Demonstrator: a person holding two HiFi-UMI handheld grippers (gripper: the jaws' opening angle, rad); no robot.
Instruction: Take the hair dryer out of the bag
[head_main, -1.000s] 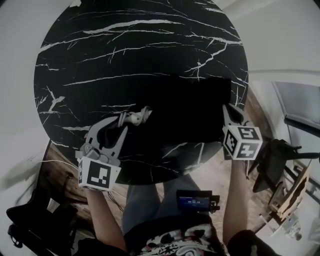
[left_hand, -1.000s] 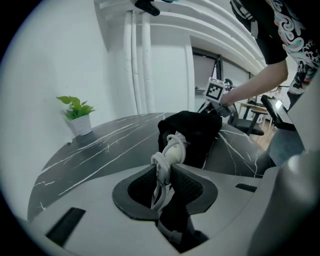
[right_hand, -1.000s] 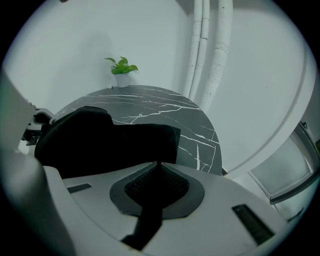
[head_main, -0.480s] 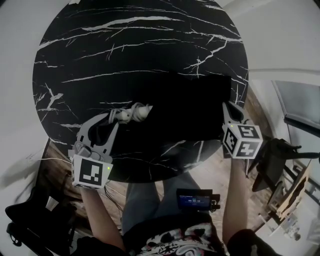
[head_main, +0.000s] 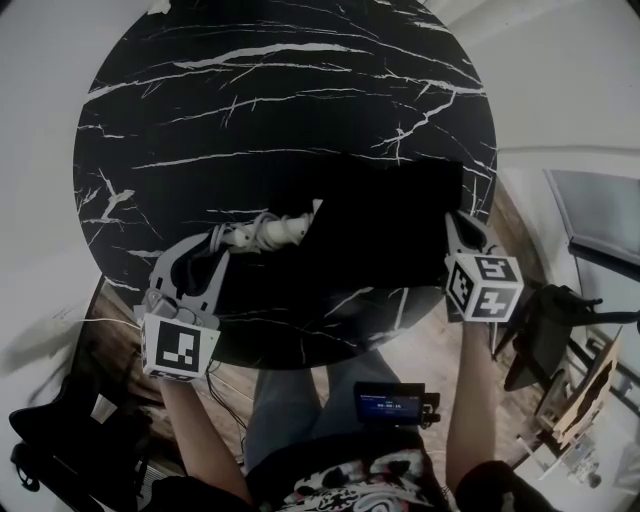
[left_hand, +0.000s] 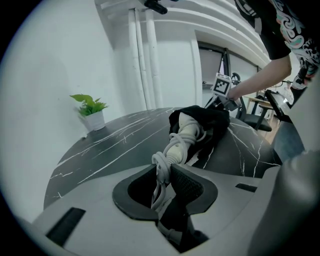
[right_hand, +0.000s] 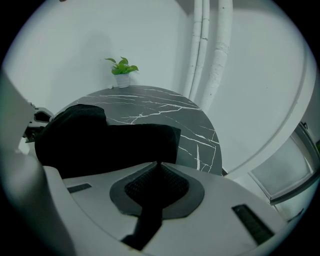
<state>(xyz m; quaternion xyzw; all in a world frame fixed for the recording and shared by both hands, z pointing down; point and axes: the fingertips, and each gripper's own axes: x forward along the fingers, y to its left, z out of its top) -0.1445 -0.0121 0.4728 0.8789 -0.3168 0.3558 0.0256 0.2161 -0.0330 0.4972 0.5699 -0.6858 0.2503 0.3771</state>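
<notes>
A black fabric bag (head_main: 385, 235) lies on the near right part of the round black marble table (head_main: 250, 100). A white hair dryer (head_main: 272, 232), its cord wound round it, sticks out of the bag's left end. My left gripper (head_main: 222, 238) is shut on the cord loops at the dryer's near end; in the left gripper view the loops (left_hand: 161, 170) sit pinched in the left gripper (left_hand: 162, 172), with the dryer (left_hand: 184, 136) running on into the bag (left_hand: 207, 119). My right gripper (head_main: 456, 216) is shut on the bag's right edge; black cloth (right_hand: 100, 145) fills the right gripper (right_hand: 159, 165).
A small potted plant (right_hand: 122, 72) stands at the table's far edge, also seen from the left side (left_hand: 92, 112). White pipes (right_hand: 212, 50) run up the wall. A dark chair (head_main: 545, 320) stands on the floor at the right, beyond the table's rim.
My left gripper has drawn a little to the left with the cord in it, and more of the white dryer shows outside the bag. The right gripper has stayed put on the bag.
</notes>
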